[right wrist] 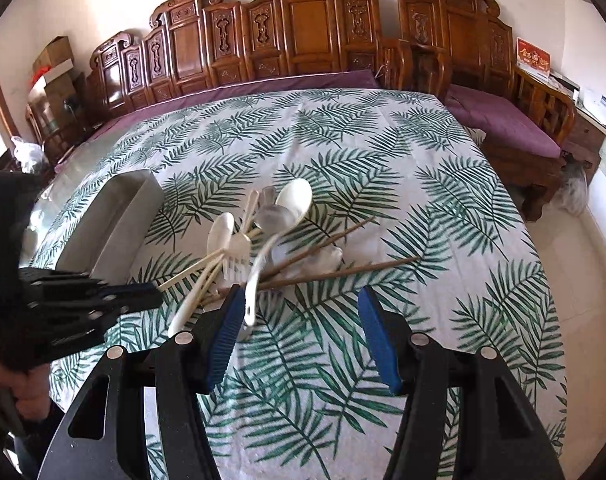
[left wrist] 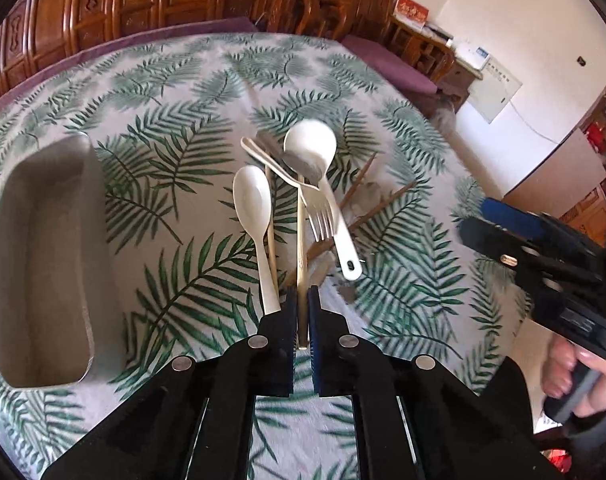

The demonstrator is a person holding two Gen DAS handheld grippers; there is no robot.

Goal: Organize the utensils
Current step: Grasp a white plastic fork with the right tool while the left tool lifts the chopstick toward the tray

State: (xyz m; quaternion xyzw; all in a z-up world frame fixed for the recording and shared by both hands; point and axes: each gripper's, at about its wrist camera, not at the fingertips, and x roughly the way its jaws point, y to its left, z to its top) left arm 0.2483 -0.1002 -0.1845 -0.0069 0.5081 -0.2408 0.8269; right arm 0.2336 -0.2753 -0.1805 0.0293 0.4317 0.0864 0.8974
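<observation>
Chopstick [left wrist: 302, 264] sat pinched in my left gripper [left wrist: 302, 300], right gripper [right wrist: 299, 312] wide and empty; lifting straight should spare the pile.

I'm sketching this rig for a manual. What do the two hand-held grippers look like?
Both match: the left hand-held gripper and the right hand-held gripper have black angular plastic linkages joined by round silver pivot pins, ending in two flat fingers faced with ribbed blue pads. The grip handle looks grey. No cables, markings or sleeves show.

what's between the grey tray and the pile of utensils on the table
Nothing: in the left wrist view only bare leaf-print tablecloth lies between the grey tray and the utensil pile.
</observation>
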